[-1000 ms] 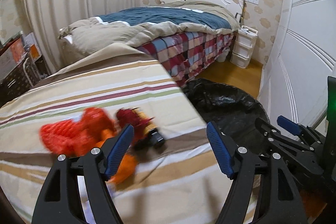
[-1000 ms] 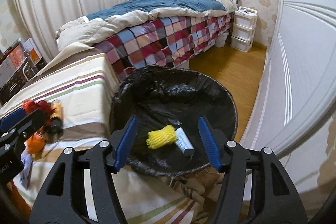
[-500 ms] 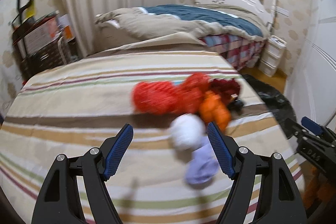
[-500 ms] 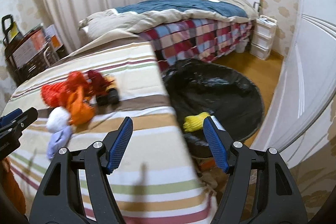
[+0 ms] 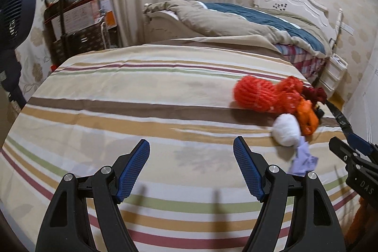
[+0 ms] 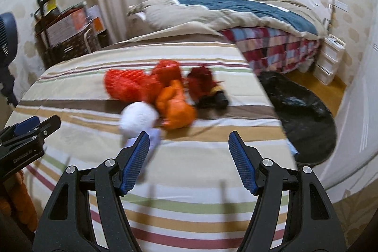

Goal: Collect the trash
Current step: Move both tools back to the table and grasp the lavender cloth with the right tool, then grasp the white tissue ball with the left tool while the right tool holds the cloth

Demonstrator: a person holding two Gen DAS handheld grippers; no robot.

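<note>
A pile of trash lies on the striped cloth [image 6: 189, 181]: a red net bundle [image 6: 127, 86], an orange piece [image 6: 176, 108], a white ball [image 6: 138, 121], a pale purple scrap [image 6: 153, 137], a dark red piece [image 6: 200, 80] and a black item [image 6: 212, 99]. The same pile shows at the right of the left wrist view, with the red net [image 5: 257, 96] and white ball [image 5: 287, 130]. My right gripper [image 6: 189, 158] is open and empty, just in front of the pile. My left gripper [image 5: 191, 168] is open and empty over bare cloth, left of the pile. The black bag-lined bin [image 6: 304, 115] stands on the floor at the right.
A bed [image 6: 236, 13] with a plaid skirt stands behind. White drawers [image 6: 329, 58] are by the wall. A dark cart with boxes [image 5: 75, 27] and a blue fan [image 5: 14, 15] stand at the left. A white wardrobe door [image 6: 363, 98] is on the right.
Both grippers have swung left, away from the bin and over the striped cloth. The bin has moved to the right edge of the right view and nearly out of the left view.
</note>
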